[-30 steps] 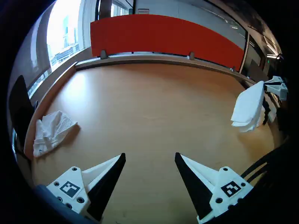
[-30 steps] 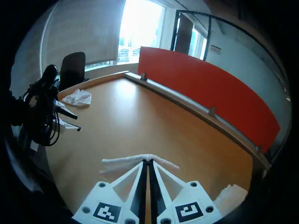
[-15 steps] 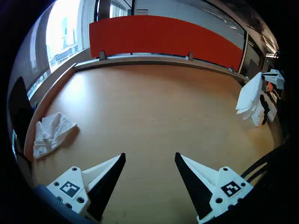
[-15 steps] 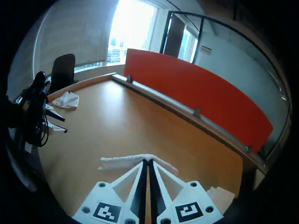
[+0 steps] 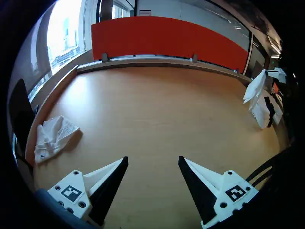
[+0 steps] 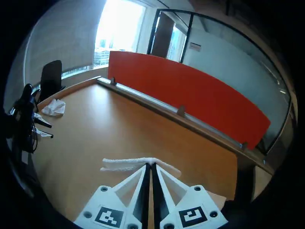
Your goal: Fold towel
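Desk edges: the wooden desk (image 5: 160,107) ends in a raised rail on its far side, where a red divider panel (image 5: 167,36) stands. A 2nd rail runs down the window side, and a black chair (image 5: 19,110) sits beyond it.
Open room: bare wood stretches across the whole middle of the desk, from the near edge to the far rail.
Towel look: the towel (image 5: 254,87) is white and folded into several layers. In the left gripper view it hangs limp, narrow at the top and wider below. In the right gripper view its top fold shows as a thin band across the fingertips.
Right gripper: the right gripper (image 6: 150,165) has its 2 fingers pressed together on the towel's top fold, holding it up near the desk's right end.
Left gripper: the left gripper (image 5: 152,157) has its fingers spread wide with nothing between them, low over the near edge and well apart from the held towel.
Other cloth: a crumpled towel (image 5: 53,135) lies on the desk against the window-side rail, left of the left gripper.
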